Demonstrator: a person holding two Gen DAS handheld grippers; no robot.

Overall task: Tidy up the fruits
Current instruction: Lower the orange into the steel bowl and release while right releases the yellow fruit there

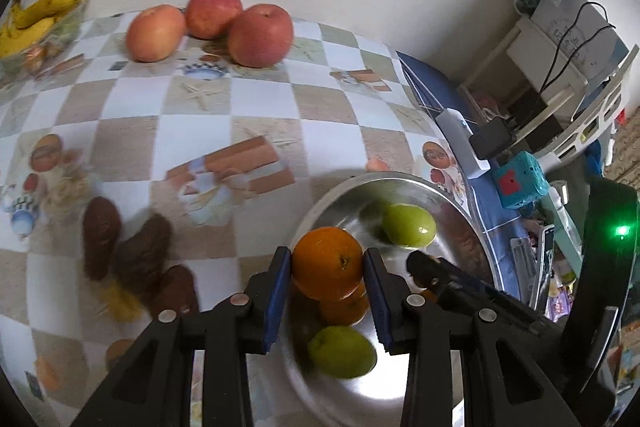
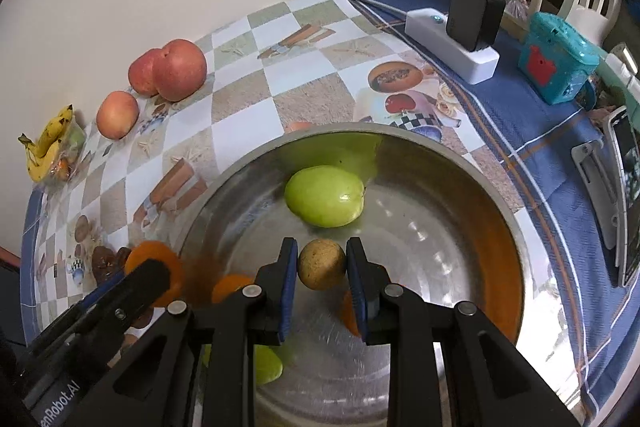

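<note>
My left gripper (image 1: pixel 326 259) is shut on an orange (image 1: pixel 327 263), held over the near left side of a steel bowl (image 1: pixel 384 178). Two green fruits (image 1: pixel 409 225) (image 1: pixel 342 351) lie in that bowl, and a second orange shape (image 1: pixel 346 307) shows under the held one. In the right wrist view my right gripper (image 2: pixel 322 247) is shut on a small round brownish-yellow fruit (image 2: pixel 322 263) above the middle of the bowl (image 2: pixel 320 131). A green apple (image 2: pixel 325 195) lies just beyond it. The left gripper's orange (image 2: pixel 154 267) shows at the bowl's left rim.
Three red apples (image 1: pixel 260 35) sit at the back of the checked tablecloth, with bananas (image 1: pixel 36 15) at the far left. Dark brown fruits (image 1: pixel 140 255) lie left of the bowl. To the right are a white power strip (image 2: pixel 452 47), a teal box (image 2: pixel 556 59) and a phone (image 2: pixel 628 195).
</note>
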